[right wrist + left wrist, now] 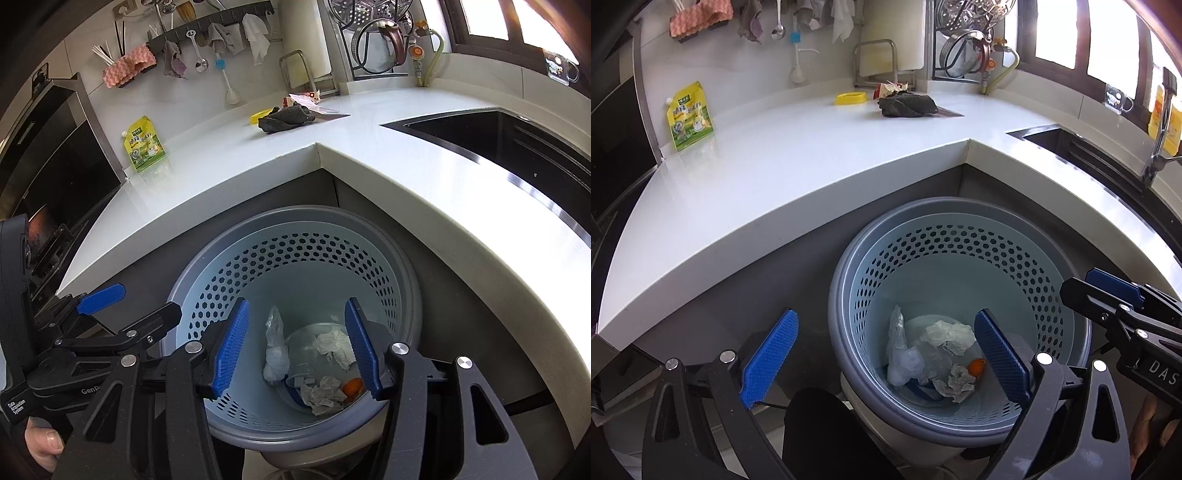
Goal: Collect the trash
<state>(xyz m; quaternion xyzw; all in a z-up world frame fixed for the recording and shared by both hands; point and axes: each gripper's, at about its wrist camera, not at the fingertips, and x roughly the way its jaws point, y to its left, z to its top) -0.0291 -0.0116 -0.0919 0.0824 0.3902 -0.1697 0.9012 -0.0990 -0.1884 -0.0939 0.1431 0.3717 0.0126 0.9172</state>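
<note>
Below the corner of the white tabletop (775, 177), a perforated bin (960, 236) stands on the floor, and both grippers hang over its mouth with fingers spread wide, grasping nothing: left gripper (886, 354), right gripper (295, 349). I judge a drop just finished, so the next move calls for reaching back up to the tabletop at twelve o'clock. Counted there: one dark rag (286, 117), one green pouch (146, 149) at ten o'clock, one yellow lid (851, 98), one torn wrapper (892, 88). Inside the bin lie two crumpled tissues (334, 347), one clear bag (275, 354) and one orange scrap (352, 387).
</note>
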